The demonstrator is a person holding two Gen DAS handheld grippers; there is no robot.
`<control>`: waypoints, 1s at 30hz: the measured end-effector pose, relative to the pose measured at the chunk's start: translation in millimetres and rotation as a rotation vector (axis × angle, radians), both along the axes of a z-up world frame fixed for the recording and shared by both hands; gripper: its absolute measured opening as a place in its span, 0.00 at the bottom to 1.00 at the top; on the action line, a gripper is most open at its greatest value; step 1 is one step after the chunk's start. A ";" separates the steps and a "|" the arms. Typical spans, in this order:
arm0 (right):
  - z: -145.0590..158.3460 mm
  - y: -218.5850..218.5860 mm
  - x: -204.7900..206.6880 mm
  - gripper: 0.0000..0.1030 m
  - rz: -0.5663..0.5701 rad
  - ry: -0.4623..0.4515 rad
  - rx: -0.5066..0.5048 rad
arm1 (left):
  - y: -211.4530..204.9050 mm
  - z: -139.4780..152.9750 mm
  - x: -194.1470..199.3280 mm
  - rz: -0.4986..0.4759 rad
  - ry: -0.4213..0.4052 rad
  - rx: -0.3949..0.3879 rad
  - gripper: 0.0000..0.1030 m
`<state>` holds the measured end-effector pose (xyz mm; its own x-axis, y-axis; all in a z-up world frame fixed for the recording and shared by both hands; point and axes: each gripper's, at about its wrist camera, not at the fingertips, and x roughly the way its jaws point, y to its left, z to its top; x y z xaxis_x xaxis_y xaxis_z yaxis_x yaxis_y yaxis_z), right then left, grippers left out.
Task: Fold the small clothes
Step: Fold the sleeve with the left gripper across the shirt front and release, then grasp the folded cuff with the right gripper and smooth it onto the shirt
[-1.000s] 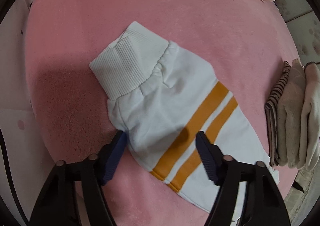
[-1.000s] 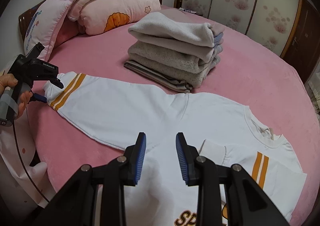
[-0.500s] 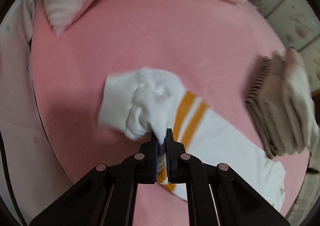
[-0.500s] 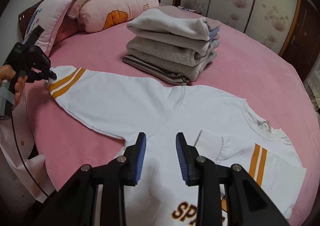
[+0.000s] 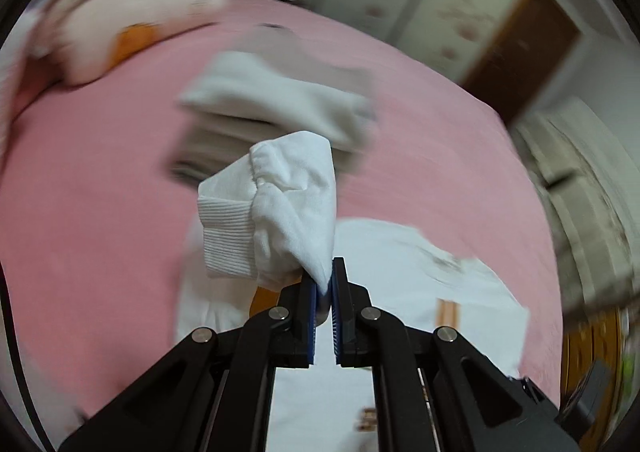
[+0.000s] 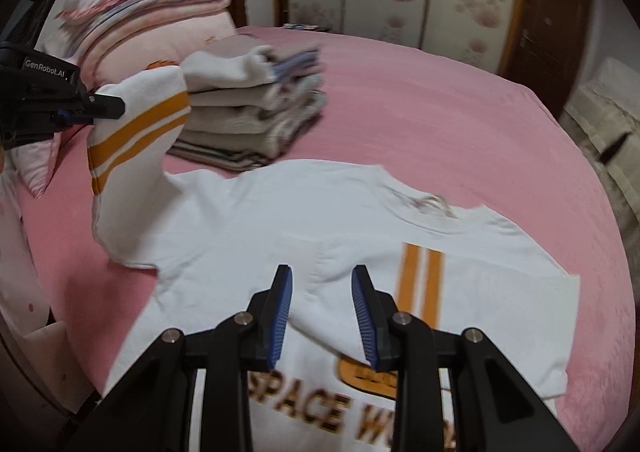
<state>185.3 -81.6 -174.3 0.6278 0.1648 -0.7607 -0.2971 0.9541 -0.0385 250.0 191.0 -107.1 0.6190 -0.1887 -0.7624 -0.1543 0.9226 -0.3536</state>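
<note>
Since the earlier frame the left tongs (image 5: 325, 279) have closed on the sleeve cuff (image 5: 228, 236) and lifted it off the pink bed (image 5: 96, 180); the sleeve that lay stretched flat now rises in a bunch.

Left wrist view: the blue pads pinch a fold of white cloth just behind the ribbed cuff, which hangs bunched above the jaws. Beyond the cuff, blurred, sits the stack of folded clothes (image 5: 280, 100). The body of the white sweatshirt (image 5: 400, 264) lies on the bed below and to the right of the cuff. Pink pillows (image 5: 132, 24) lie to the upper left of the stack.

Right wrist view: the right tongs (image 6: 322, 312) stand partly open with nothing between the pads, hovering over the chest of the sweatshirt (image 6: 304, 220), which lies face up on the bed (image 6: 460, 124) with orange lettering near the lower edge. The far sleeve (image 6: 136, 132), marked by two orange stripes, arches up from the shirt's left shoulder to the left tongs (image 6: 76, 114), which grip its end. The other sleeve (image 6: 420, 284) is folded across the chest. The folded stack (image 6: 248, 108) sits just behind the shirt, touching its upper edge.
</note>
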 end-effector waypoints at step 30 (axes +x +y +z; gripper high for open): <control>-33.4 -111.5 8.1 0.30 -0.112 0.052 0.062 | -85.6 -111.0 -69.0 -0.135 0.074 0.041 0.62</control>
<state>193.5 -193.1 -207.8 0.6053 0.1434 -0.7830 -0.1884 0.9815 0.0340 181.0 105.4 -218.1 0.5318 -0.2343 -0.8138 -0.0521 0.9501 -0.3077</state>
